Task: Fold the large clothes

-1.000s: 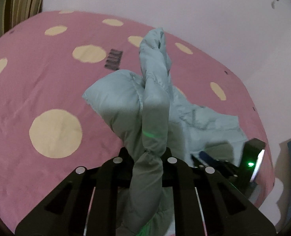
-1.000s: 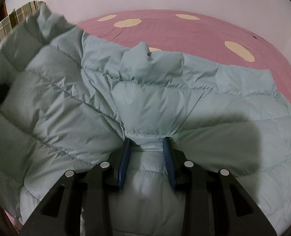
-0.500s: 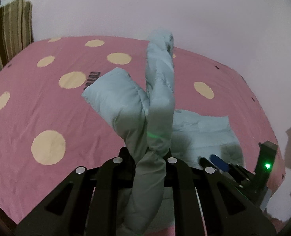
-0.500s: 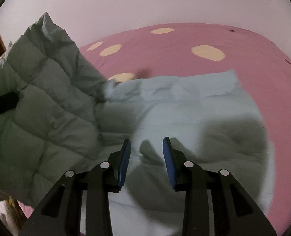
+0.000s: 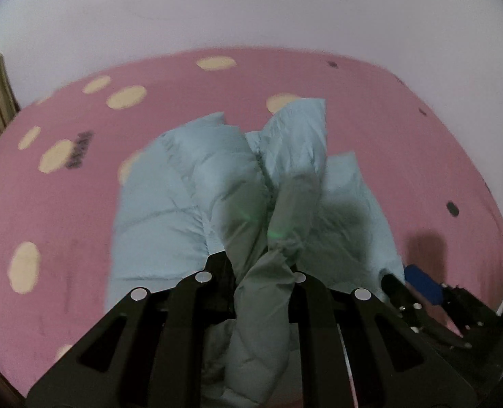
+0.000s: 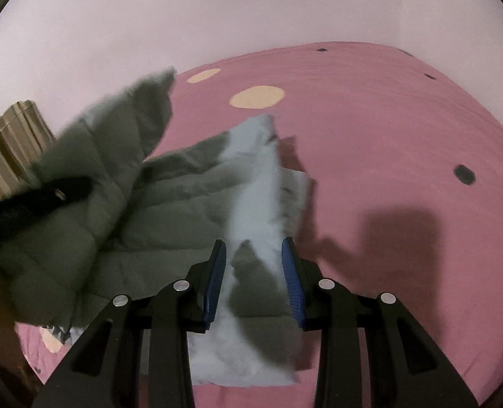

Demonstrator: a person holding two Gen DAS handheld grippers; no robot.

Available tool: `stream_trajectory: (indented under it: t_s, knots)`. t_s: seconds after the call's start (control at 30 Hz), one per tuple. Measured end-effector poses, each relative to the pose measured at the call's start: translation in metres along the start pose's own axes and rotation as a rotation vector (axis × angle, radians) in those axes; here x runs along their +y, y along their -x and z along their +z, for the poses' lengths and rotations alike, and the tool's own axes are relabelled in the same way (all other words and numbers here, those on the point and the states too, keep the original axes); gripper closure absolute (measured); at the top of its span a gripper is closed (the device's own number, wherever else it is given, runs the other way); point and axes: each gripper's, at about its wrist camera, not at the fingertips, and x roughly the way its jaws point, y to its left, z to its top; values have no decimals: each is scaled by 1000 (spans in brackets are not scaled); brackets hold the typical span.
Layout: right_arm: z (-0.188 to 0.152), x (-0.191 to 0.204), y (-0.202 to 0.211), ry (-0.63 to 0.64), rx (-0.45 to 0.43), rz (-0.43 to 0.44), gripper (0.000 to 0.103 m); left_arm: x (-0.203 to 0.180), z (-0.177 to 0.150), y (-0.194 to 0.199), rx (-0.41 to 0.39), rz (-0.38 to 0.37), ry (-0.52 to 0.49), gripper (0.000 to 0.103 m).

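A light blue quilted jacket (image 5: 183, 204) lies bunched on the pink spotted bed sheet (image 5: 64, 224). My left gripper (image 5: 256, 265) is shut on a twisted fold of the jacket, which stands up between its black fingers and leans over the rest. In the right wrist view the lifted, shaded part of the jacket (image 6: 122, 156) hangs at the left from the left gripper (image 6: 61, 190). My right gripper (image 6: 253, 244) is open above the jacket's flat right edge (image 6: 255, 183), nothing between its blue pads. The right gripper (image 5: 411, 282) also shows low at the right of the left wrist view.
The pink sheet (image 6: 387, 136) with cream dots spreads to the right of the jacket. A pale wall (image 5: 251, 10) rises behind the bed. Striped fabric (image 6: 13, 136) stands at the far left edge.
The left gripper has carried its fold sideways over the bed; the upright sleeve has sagged onto the jacket. The right gripper has let go of the jacket and moved to its right edge.
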Motion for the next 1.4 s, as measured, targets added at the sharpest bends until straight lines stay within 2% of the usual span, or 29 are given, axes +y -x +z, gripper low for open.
stream_trajectory:
  t_s: [0.13,0.27,0.33,0.4,0.47,0.63,0.77,0.9,0.97,1.07,1.17,1.27,1.4]
  knots:
    - [-7,-18,-1,-29,14,-20,68,-20,-14,-23,15,10,-32,90]
    - [-6,-24,0,-39,17,-36,65,-30,-20,-18,8,-26,-20,80]
    - [-3,-22,2,-37,12,-45,65,-30,-20,-8,3,-53,-16,75]
    - [-1,-19,5,-34,6,-52,65,-29,-19,3,1,-91,0,60]
    - [0,-15,10,-30,-3,-59,65,-21,-18,22,-15,-161,35,49]
    - [8,-5,17,-22,-15,-54,65,3,-17,66,-100,-215,54,43]
    - [17,4,19,-17,-17,-35,65,41,-17,78,-142,-168,86,40]
    - [26,19,20,-18,-18,2,64,88,-22,67,-138,-64,140,40]
    - [31,31,21,-9,-33,4,44,110,-24,59,-121,-44,181,40]
    - [39,46,20,-14,-43,29,39,137,-26,43,-100,-12,229,40]
    - [43,64,11,0,-20,44,32,147,-29,32,-85,1,238,40]
    - [42,76,-5,23,26,10,32,153,-32,23,-74,2,231,40]
    - [33,80,-23,11,96,41,34,153,-39,11,-46,-28,237,40]
